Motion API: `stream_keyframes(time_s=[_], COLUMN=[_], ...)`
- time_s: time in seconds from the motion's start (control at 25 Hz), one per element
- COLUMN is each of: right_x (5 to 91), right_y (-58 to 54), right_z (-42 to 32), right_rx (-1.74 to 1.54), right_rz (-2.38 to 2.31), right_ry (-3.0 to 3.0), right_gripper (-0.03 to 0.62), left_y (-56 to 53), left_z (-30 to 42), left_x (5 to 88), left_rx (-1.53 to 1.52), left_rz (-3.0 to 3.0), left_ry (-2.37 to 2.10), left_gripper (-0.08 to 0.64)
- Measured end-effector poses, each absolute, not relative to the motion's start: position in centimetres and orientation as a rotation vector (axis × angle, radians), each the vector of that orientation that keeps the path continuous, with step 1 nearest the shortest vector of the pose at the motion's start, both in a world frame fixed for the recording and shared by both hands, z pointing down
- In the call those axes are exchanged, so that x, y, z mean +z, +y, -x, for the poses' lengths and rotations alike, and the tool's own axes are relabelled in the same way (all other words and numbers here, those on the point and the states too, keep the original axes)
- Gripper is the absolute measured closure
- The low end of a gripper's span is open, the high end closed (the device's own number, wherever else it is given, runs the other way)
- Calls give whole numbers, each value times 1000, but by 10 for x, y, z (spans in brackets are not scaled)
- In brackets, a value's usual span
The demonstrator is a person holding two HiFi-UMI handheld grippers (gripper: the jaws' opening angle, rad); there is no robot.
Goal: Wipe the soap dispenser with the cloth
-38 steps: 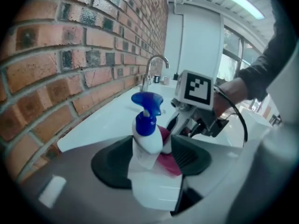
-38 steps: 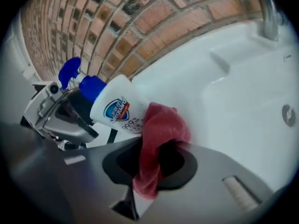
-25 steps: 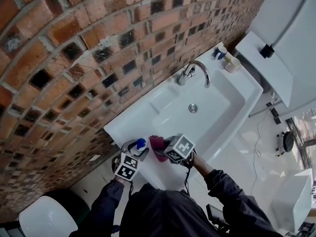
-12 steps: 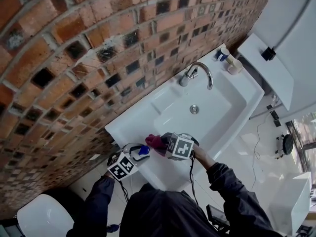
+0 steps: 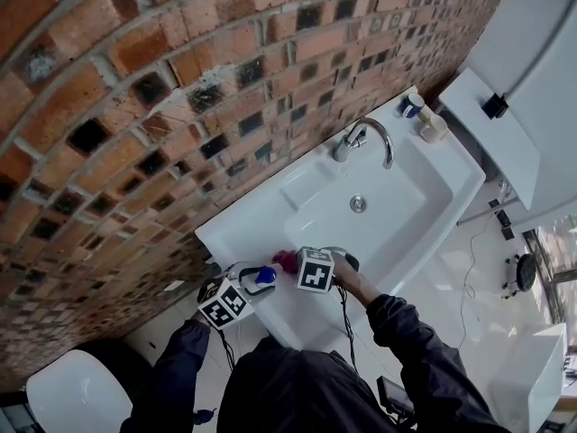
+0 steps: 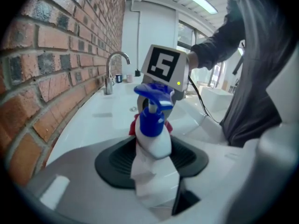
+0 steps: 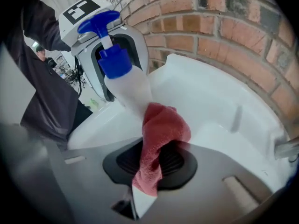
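Observation:
A white soap dispenser (image 6: 153, 135) with a blue pump (image 5: 264, 276) is tilted over the sink's front left corner. My left gripper (image 6: 154, 176) is shut on the bottle's lower body. A red cloth (image 7: 161, 139) is pinched in my right gripper (image 7: 148, 183) and its bunched end presses against the side of the soap dispenser (image 7: 127, 88) below the blue collar. In the head view the red cloth (image 5: 286, 260) sits between my left gripper (image 5: 242, 290) and my right gripper (image 5: 299, 265). In the left gripper view only an edge of the red cloth (image 6: 134, 125) shows behind the bottle.
The white sink (image 5: 270, 215) runs along a brick wall (image 5: 162, 79), with a chrome faucet (image 5: 365, 138) and a drain (image 5: 358, 204). Two small containers (image 5: 424, 117) stand on its far end. A toilet (image 5: 68, 400) is at the lower left.
My right gripper has rolled and dropped a little, carrying the cloth down along the bottle. My left gripper has rolled slightly with the dispenser and stayed about where it was.

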State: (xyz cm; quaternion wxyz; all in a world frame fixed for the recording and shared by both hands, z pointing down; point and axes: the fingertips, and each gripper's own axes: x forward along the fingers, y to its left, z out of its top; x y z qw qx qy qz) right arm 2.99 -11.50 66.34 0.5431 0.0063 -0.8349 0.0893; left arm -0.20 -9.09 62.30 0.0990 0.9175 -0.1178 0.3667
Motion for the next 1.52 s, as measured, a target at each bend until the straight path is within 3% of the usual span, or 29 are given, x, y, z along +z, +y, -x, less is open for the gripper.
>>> stream_keyframes(time_s=[0.4, 0.64, 0.8, 1.12, 1.36, 1.52], right_x=[600, 604, 603, 603, 579, 564], right_y=[-128, -109, -95, -63, -87, -100], right_z=[-8, -17, -26, -27, -38, -25], right_rx=[-179, -220, -140, 189, 694, 772], right_rz=[104, 164, 133, -63, -232, -221], right_ry=[-2068, -2022, -2038, -2189, -2345, -2388], right_gripper=[523, 523, 523, 523, 523, 523], left_y=[-85, -75, -86, -109, -100, -89], left_z=[32, 33, 29, 34, 36, 16], left_x=[617, 622, 624, 624, 589, 579], left_rx=[1045, 967, 969, 962, 695, 654], left_rz=[-2486, -2277, -2295, -2327, -2411, -2494], left_ry=[-787, -938, -948, -932, -921, -808], left_gripper=[341, 451, 512, 477, 456, 445])
